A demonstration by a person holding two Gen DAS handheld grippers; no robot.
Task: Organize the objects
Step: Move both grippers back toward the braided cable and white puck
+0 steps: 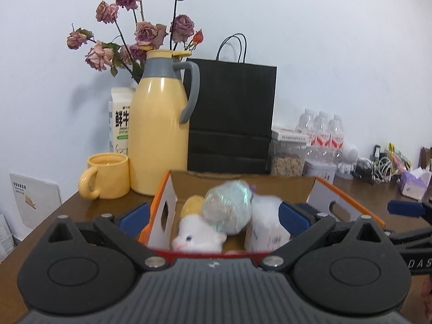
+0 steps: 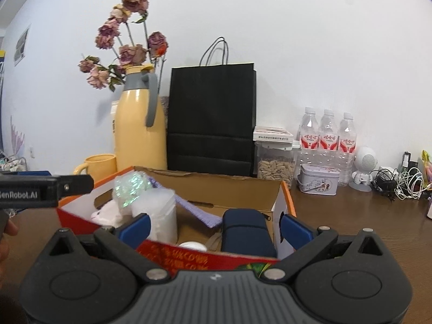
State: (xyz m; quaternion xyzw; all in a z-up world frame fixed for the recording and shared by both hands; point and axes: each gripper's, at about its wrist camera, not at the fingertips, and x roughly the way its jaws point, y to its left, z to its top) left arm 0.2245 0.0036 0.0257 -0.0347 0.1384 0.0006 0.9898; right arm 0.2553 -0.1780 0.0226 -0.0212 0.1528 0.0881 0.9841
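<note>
Cardboard box [image 1: 172,189] on brown table [image 1: 81,210], orange-edged, open-topped, right ahead of both grippers. Left gripper [image 1: 214,213] spread wide, nothing held, its blue pads [image 1: 135,213] straddling box's left wall. Between those fingers, inside box: blurred iridescent bundle [image 1: 226,205] on top, white plush [image 1: 198,236] below it, yellow plush [image 1: 191,203] behind, white packet [image 1: 267,226] to right.

Right gripper [image 2: 214,224] likewise wide open and empty, fingers over box's near right part. Navy pouch [image 2: 245,229] directly between its pads, inside box; lilac cloth [image 2: 194,210] behind that, white roll [image 2: 162,216] by left pad.

Behind box, well apart: yellow flask [image 1: 158,135], yellow mug [image 1: 108,175], black bag [image 1: 229,116], dried roses [image 1: 140,32], water bottles [image 2: 328,135], tin [image 2: 318,182].
</note>
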